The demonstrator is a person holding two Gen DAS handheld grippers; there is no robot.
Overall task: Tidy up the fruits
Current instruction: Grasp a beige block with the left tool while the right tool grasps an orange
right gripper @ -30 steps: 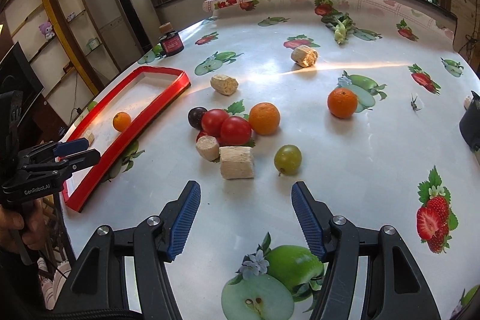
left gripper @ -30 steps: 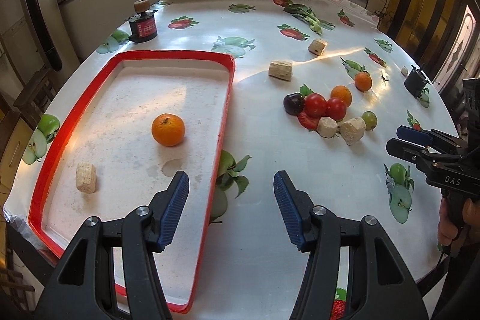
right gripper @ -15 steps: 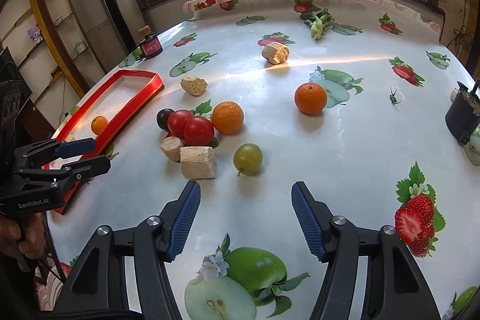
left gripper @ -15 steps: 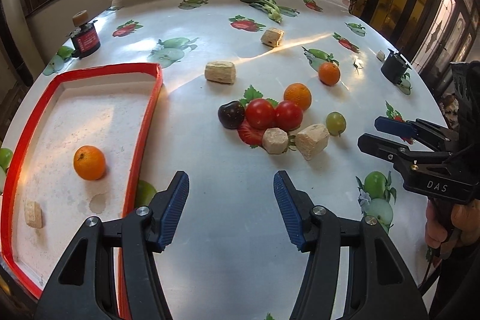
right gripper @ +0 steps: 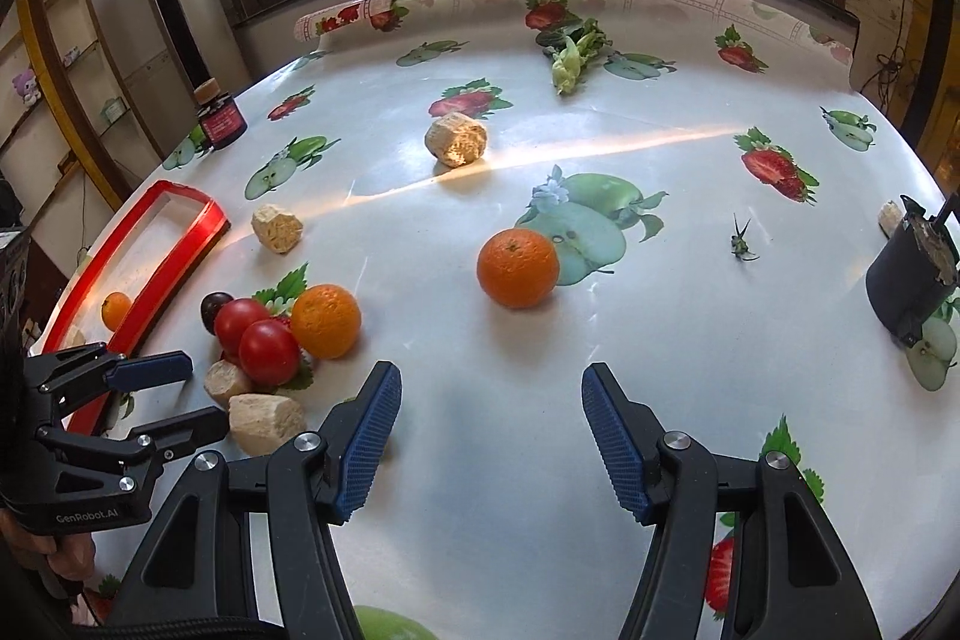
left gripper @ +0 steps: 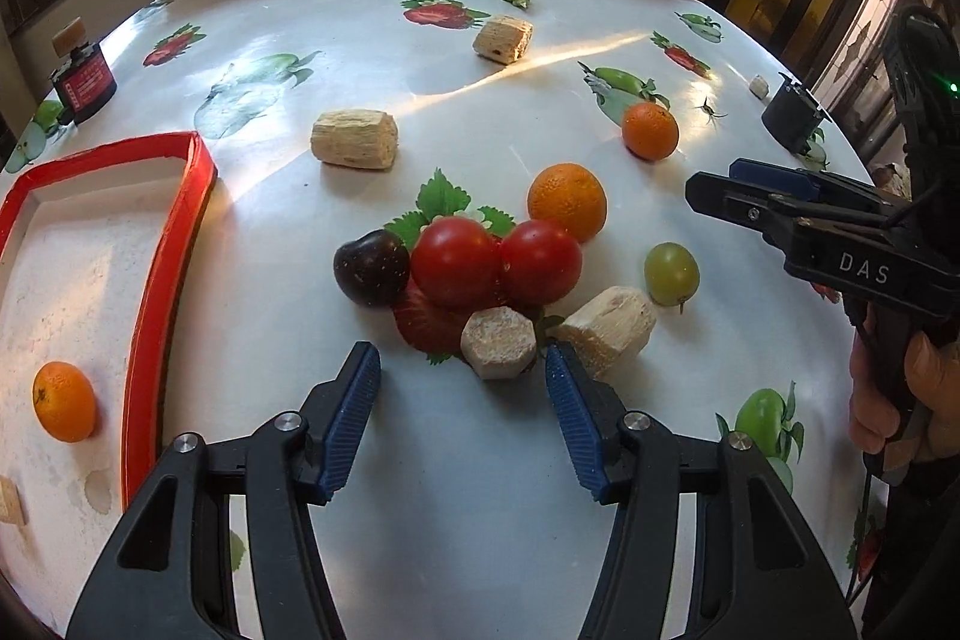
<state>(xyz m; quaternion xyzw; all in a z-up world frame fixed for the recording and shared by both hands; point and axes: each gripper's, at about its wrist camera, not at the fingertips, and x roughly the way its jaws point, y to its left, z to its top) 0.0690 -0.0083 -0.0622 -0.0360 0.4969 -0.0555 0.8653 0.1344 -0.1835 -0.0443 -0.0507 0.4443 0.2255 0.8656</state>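
Note:
The fruit pile holds a dark plum [left gripper: 371, 268], two tomatoes [left gripper: 456, 261], an orange [left gripper: 567, 202] and a green grape [left gripper: 671, 274]. My left gripper [left gripper: 461, 352] hovers at the pile's near edge. Its jaws are closing with nothing pressed between them, and a pale octagonal chunk [left gripper: 498, 352] lies just ahead of the tips. A lone orange [right gripper: 517, 268] sits on the cloth beyond my right gripper [right gripper: 489, 373], which is open and empty. The red-rimmed tray [left gripper: 150, 280] at the left holds one small orange [left gripper: 63, 400].
Pale spongy chunks [left gripper: 354, 139] [left gripper: 503, 39] [left gripper: 606, 331] lie around the pile. A black jar [left gripper: 84, 79] stands at the far left, a black cup [right gripper: 912, 280] near the right edge, a leafy green [right gripper: 570, 52] at the back. A hand [left gripper: 888, 400] holds the right gripper.
The left gripper has swung right from over the tray to the fruit pile and come lower. The right gripper has shifted right, so the lone orange now lies straight ahead of it.

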